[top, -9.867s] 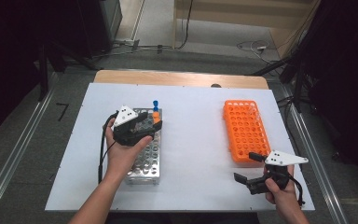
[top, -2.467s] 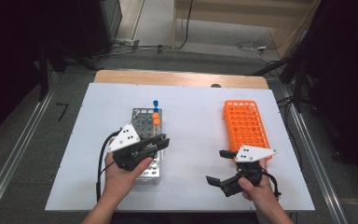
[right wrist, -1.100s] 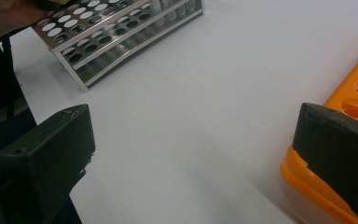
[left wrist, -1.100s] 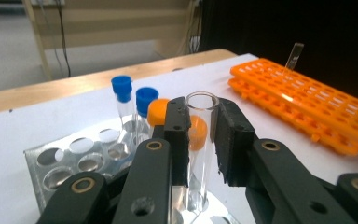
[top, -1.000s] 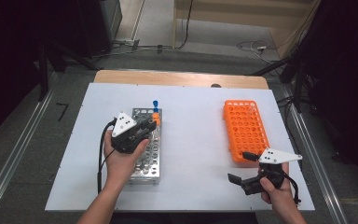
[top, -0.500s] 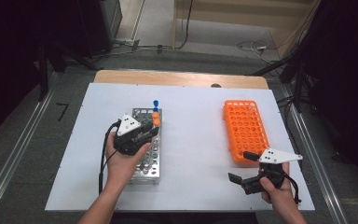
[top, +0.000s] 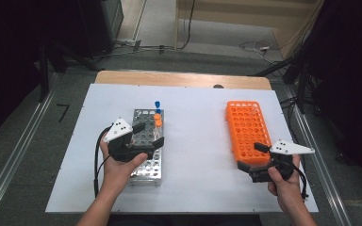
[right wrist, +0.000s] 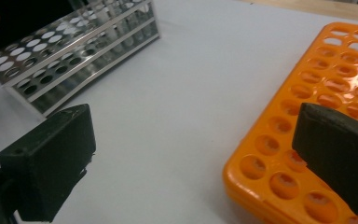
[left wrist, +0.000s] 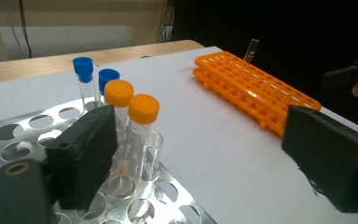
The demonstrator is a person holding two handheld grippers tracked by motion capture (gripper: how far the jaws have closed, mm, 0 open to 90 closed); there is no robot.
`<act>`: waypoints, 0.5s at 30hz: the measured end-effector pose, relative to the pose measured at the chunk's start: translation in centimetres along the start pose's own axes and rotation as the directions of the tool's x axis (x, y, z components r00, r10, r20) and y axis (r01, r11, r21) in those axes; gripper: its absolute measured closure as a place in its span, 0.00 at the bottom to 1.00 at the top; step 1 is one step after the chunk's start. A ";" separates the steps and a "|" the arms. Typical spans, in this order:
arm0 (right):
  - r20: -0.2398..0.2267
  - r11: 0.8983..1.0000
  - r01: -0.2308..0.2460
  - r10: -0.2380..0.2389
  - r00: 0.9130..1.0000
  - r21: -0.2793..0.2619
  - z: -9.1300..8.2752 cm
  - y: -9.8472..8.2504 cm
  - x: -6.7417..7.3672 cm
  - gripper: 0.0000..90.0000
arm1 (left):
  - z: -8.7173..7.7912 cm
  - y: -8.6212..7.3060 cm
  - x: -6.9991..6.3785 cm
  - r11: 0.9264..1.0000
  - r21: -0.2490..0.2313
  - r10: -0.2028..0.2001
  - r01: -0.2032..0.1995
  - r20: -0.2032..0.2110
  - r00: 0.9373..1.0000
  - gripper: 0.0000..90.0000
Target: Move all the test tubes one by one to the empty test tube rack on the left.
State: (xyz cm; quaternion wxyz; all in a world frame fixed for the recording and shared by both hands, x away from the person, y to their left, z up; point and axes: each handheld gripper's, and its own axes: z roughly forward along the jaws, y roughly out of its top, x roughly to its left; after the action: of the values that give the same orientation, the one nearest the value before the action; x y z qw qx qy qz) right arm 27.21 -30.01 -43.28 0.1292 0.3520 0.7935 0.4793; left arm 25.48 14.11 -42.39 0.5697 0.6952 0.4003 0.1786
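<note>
One uncapped tube [left wrist: 150,154] now stands in the metal rack [top: 147,155] — just released.
Left gripper [top: 147,137] has just been opening, jaws wide and empty beside the capped tubes [left wrist: 142,126]; right gripper [top: 255,161] gapes idle over the orange rack [top: 247,127] — placement looks done.

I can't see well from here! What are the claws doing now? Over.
Left claw just opened, nothing gripped. Right claw open by orange rack. Uncapped tube stands in metal rack. Nothing in the way.
</note>
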 end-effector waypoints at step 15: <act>0.091 0.996 -0.076 0.080 0.993 -0.047 1.4 3.0 -4.9 0.03 | -1.5 -1.1 -0.5 1.000 -0.011 -0.007 0.008 0.052 0.999 0.00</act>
State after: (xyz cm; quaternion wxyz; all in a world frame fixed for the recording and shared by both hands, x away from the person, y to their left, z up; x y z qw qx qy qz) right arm 32.79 -31.60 -42.11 0.1546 0.4017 0.7617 0.4843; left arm 23.73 14.75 -42.89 0.5844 0.6949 0.3870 0.1607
